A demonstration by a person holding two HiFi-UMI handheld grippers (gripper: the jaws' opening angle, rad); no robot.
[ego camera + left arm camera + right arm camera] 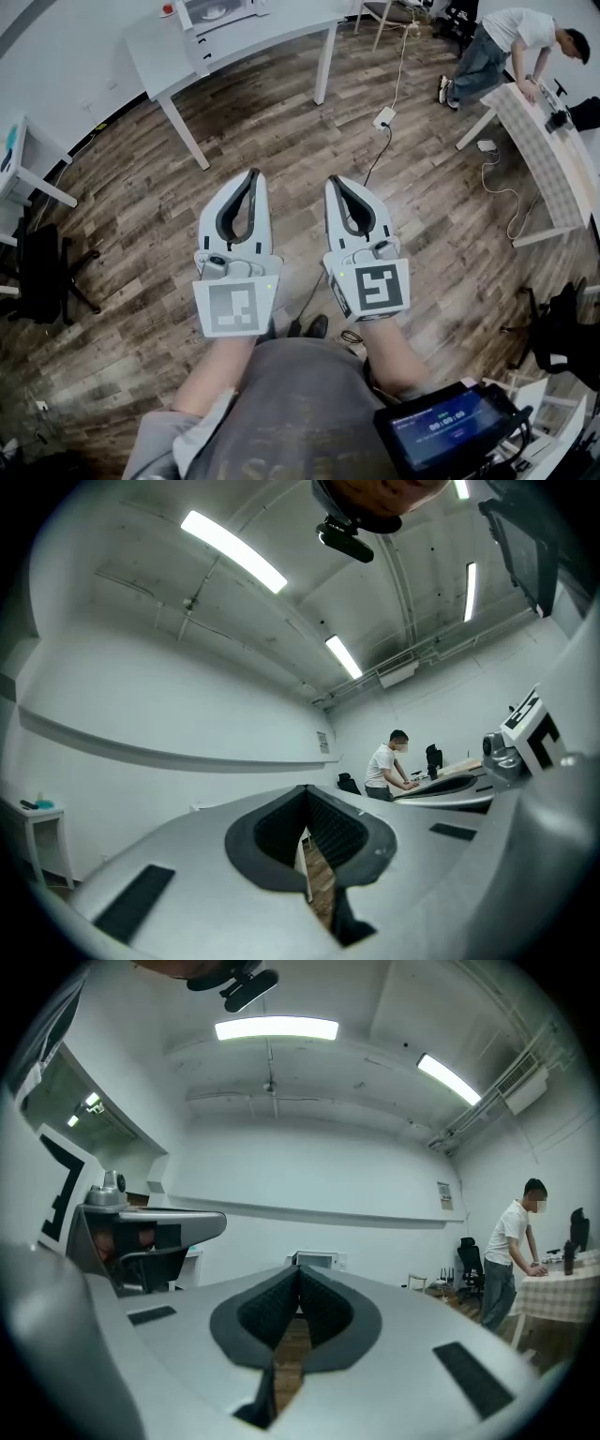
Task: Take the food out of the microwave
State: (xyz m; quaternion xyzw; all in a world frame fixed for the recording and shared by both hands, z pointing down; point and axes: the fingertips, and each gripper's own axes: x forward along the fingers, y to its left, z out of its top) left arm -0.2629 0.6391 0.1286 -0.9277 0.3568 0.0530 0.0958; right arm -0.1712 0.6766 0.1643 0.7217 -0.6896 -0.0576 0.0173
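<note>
Nearest the camera, a small dark screen (448, 427) is glowing at the wearer's waist. Just beyond it, two hands are holding the grippers side by side, pointing forward above a wooden plank floor (281, 122). The left gripper (251, 173) is showing its jaws closed tip to tip, with nothing between them. The right gripper (335, 180) is likewise pressing its jaws together on nothing.

A cable is running across the floor to a white power strip (384, 117). A black chair (42, 272) is standing off to the left.

Farther on, a white table (234, 42) is standing against the far wall. The microwave (220, 11) is sitting on it, well apart from both grippers. In the right gripper view the microwave is appearing small, straight ahead past the closed jaw tips. At this distance, any food inside is impossible to make out.

At the far right, another person (506, 42) is leaning over a checked table (553, 159).
</note>
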